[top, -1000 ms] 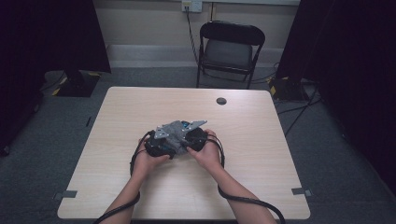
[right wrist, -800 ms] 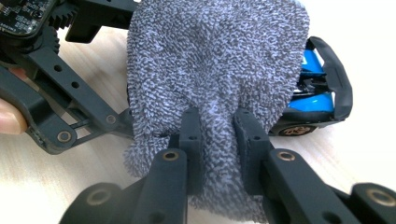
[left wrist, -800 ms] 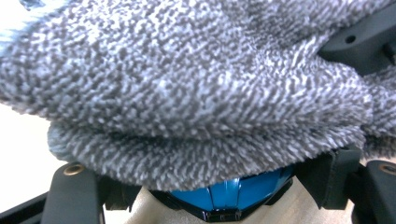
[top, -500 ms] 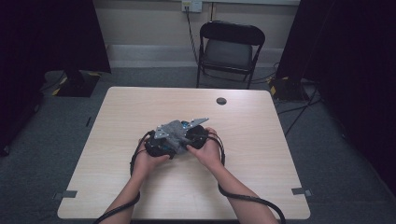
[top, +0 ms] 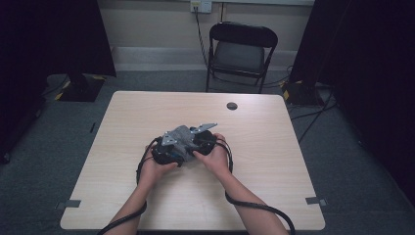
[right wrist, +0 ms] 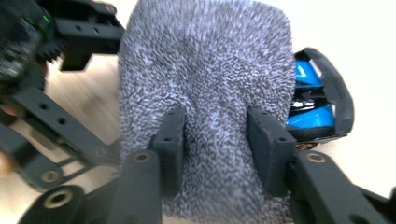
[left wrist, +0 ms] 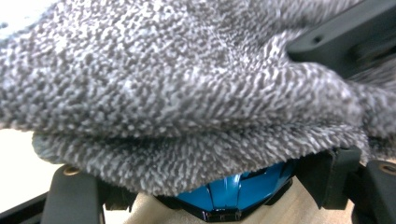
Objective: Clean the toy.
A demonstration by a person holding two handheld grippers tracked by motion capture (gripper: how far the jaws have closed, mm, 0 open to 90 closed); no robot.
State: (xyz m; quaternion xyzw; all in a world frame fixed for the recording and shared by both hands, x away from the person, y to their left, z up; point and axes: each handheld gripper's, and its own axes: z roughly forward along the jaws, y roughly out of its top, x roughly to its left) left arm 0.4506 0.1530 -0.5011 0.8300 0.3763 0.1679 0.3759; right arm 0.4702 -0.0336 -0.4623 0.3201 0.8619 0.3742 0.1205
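Note:
A fuzzy grey cloth lies draped over a blue and black object at the middle of the table. My right gripper has a fold of the cloth between its jaws. They have just been opening a little, and the pads still press into the pile. My left gripper reaches under the cloth. The blue object sits between its wide-set jaws, and the cloth hides much of the contact. From above, both hands hold the grippers close together.
A small dark round disc lies near the table's far edge. A black folding chair stands behind the table. Cables trail from both grippers toward the near edge.

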